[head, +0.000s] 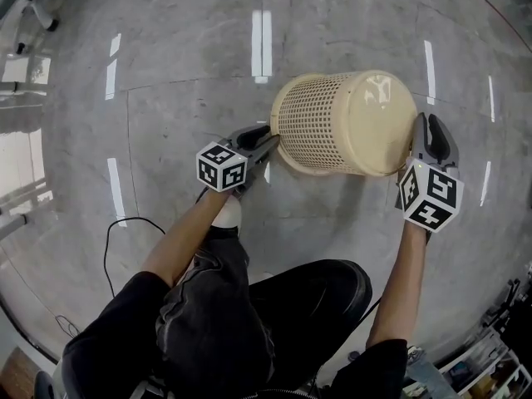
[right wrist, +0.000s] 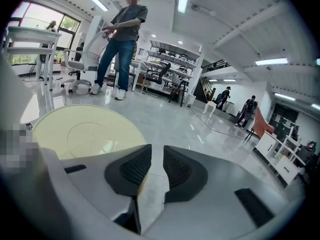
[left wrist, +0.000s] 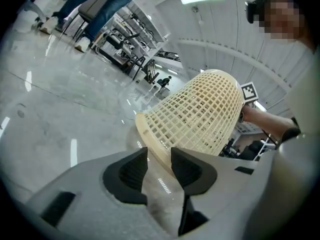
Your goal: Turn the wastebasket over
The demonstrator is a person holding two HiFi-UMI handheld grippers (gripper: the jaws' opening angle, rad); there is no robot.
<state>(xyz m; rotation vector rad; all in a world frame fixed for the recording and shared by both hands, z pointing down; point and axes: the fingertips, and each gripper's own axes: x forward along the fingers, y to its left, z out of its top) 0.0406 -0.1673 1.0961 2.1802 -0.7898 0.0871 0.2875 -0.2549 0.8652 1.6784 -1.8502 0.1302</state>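
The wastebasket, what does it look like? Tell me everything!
The wastebasket is round, cream plastic, with lattice walls of little square holes, a thicker rim and a solid flat bottom. It is tipped on its side over the grey floor. The left gripper has its tips at the rim, and the right gripper is at the bottom's edge; whether they pinch it is unclear.
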